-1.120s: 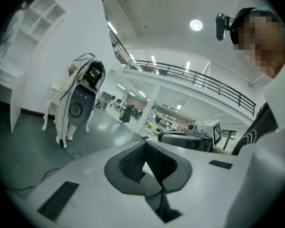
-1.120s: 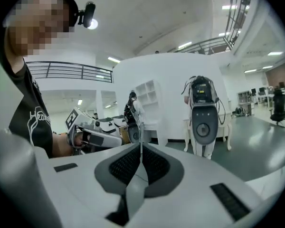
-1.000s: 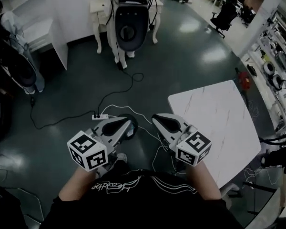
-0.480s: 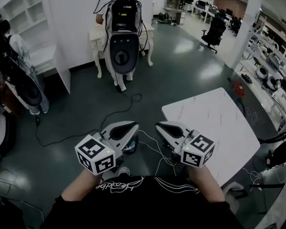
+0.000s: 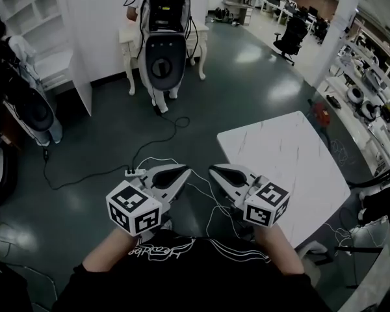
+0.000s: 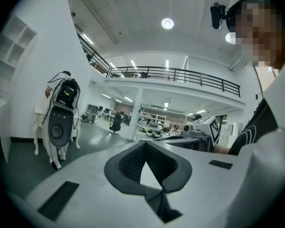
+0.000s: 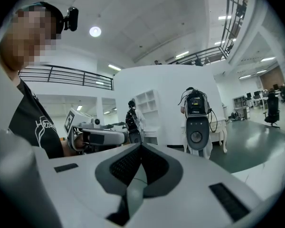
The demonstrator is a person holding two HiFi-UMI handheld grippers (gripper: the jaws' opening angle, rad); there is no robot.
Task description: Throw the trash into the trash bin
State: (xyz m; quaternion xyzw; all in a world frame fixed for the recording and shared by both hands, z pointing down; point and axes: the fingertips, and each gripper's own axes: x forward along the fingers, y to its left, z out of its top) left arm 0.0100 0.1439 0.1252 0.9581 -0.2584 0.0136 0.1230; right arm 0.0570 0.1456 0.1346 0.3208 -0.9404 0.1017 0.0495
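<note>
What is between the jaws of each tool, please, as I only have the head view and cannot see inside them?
Observer: The left gripper view shows the left tool shut, with nothing between its jaws.
Operator: And the right one?
Observer: The right gripper view shows the right tool shut and empty too.
Operator: Is anything overhead that my view misses?
Observer: Yes, the left gripper view shows a railed balcony up ahead.

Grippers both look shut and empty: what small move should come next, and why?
Probably turn to search the room: the left gripper and right gripper are shut on nothing, the white table looks bare, and no trash or bin shows in any view.
</note>
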